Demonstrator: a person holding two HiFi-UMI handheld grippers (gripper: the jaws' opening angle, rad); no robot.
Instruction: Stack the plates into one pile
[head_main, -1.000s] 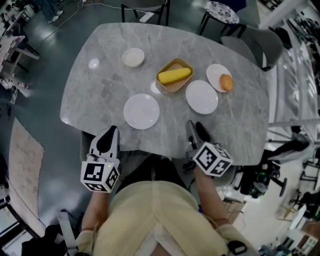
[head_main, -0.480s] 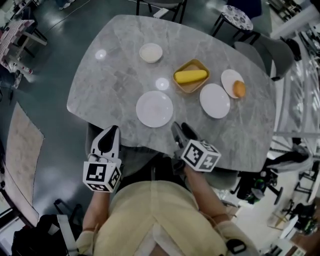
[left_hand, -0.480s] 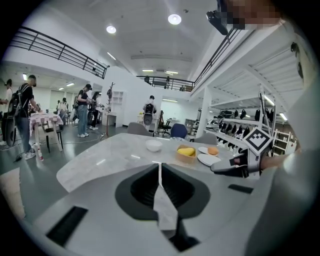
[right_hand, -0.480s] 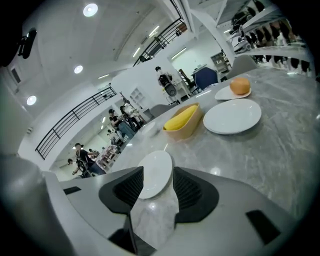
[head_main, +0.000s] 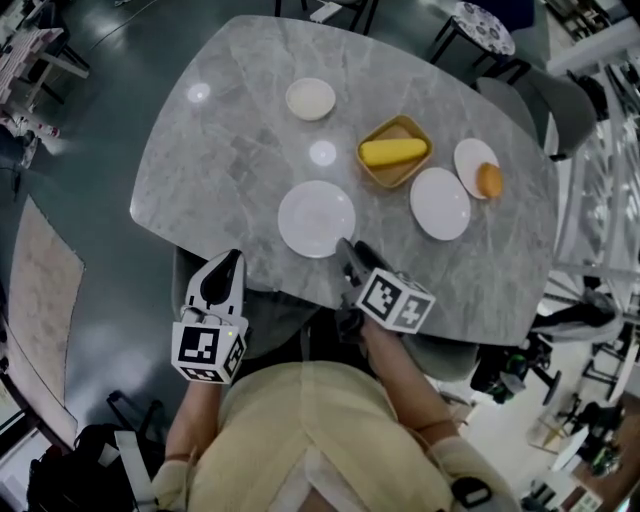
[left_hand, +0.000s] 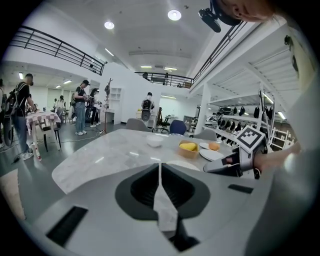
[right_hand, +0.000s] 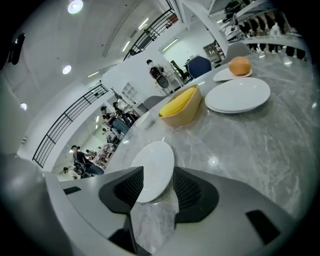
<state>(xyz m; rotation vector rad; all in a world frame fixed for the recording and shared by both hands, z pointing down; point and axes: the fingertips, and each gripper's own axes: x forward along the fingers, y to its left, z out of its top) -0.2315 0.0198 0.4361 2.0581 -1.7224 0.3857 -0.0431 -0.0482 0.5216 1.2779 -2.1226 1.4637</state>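
Note:
Three white plates lie apart on the grey marble table (head_main: 230, 150). The nearest plate (head_main: 316, 218) (right_hand: 156, 167) lies flat by the front edge. My right gripper (head_main: 348, 252) (right_hand: 159, 174) is open, and that plate's near rim sits between its jaws. A second empty plate (head_main: 440, 203) (right_hand: 239, 95) lies to the right. Beyond it, a smaller plate (head_main: 468, 158) carries an orange (head_main: 490, 180) (right_hand: 240, 65). My left gripper (head_main: 222, 272) (left_hand: 159, 167) hangs shut off the table's front edge, holding nothing.
A yellow bowl with a corn cob (head_main: 397, 153) (right_hand: 182, 107) stands between the plates. A small white bowl (head_main: 310, 98) sits at the far side. Chairs and a stool (head_main: 485, 25) surround the table. People stand in the hall behind.
My right gripper has moved forward and left, up to the near plate's rim. The left gripper has stayed off the table edge. The head view has shifted slightly.

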